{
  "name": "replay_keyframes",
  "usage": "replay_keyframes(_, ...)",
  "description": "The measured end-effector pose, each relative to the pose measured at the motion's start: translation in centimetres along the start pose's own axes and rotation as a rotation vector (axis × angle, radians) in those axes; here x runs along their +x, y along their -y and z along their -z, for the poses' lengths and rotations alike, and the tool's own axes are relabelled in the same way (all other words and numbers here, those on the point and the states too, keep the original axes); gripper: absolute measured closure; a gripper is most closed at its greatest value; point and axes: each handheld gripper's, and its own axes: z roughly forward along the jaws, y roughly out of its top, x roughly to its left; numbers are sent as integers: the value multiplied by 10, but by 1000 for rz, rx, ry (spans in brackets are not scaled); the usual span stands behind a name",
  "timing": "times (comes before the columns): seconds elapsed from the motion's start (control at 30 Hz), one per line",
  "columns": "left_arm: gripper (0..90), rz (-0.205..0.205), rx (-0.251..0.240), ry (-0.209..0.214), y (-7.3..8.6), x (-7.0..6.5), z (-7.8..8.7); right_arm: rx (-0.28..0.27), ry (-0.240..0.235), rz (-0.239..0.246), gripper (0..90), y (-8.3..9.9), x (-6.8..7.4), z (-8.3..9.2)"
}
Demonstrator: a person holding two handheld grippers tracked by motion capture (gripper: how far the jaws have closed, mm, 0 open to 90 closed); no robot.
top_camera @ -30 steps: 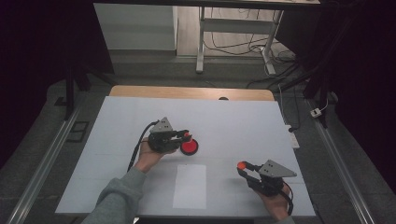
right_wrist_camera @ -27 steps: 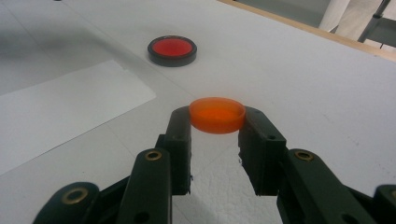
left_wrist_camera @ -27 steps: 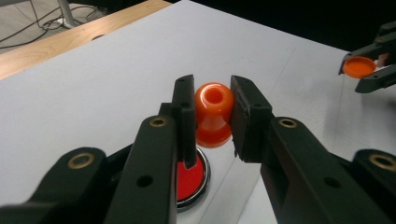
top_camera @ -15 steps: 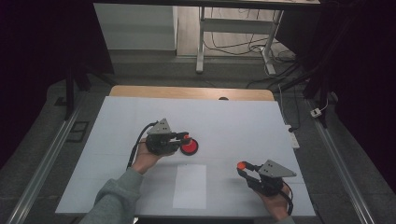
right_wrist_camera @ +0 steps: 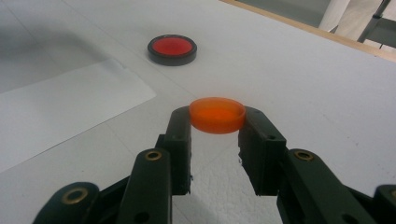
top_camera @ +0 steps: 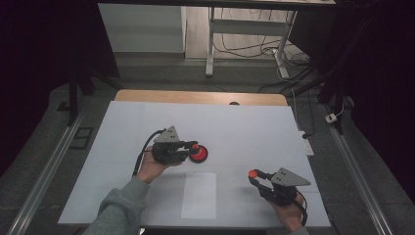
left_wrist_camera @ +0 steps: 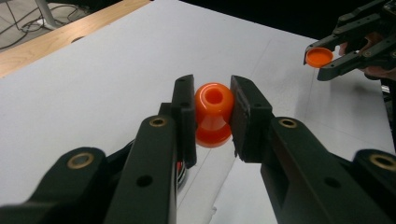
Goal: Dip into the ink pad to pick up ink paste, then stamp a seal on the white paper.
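From the high view, your left claw sits near the middle of the white tabletop, clamped on a small orange bottle-like piece held directly above or against the red disc in its black ring; whether they touch cannot be told from here. Your right claw rests near the front right of the tabletop, closed on an orange cap, well apart from the left one, with a pale sheet of paper lying between your forearms. In the left gripper view, the claw's two jaws press on both sides of the orange piece, whose open mouth faces the camera; the cap shows farther off in the other claw. In the right gripper view, the cap is pinched flat between the jaw tips, and the red disc lies alone on the tabletop beyond. My judgement: both parts are picked up, so the gathering is done; bringing cap and mouth together and seating the cap remains entirely outstanding. Against the earlier frames, nothing material differs: both hands, both grips and the disc hold the same places.
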Motion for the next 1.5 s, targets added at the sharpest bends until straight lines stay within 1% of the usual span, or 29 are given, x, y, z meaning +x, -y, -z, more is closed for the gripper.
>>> replay_keyframes(0.17, 729, -10, 7, 10, 0, -2, 1, 2, -2, 2, 647, 0, 0, -1)
replay_keyframes(0.43, 729, -8, 23, 22, 2, -4, 1, 0, -2, 3, 647, 0, 0, 0)
replay_keyframes(0.6, 729, -7, 23, 29, 3, -5, 4, 2, 2, 11, 647, -1, 0, -1)
replay_keyframes(0.7, 729, -5, 26, 33, 5, -5, 5, 2, -1, 4, 647, 0, 0, -1)
replay_keyframes(0.87, 729, -7, 32, 37, 6, -7, 6, -1, -3, 9, 647, -1, 0, -1)
replay_keyframes(1.5, 729, -8, 28, 60, 8, -15, 11, 4, -3, 6, 647, 0, 0, -2)
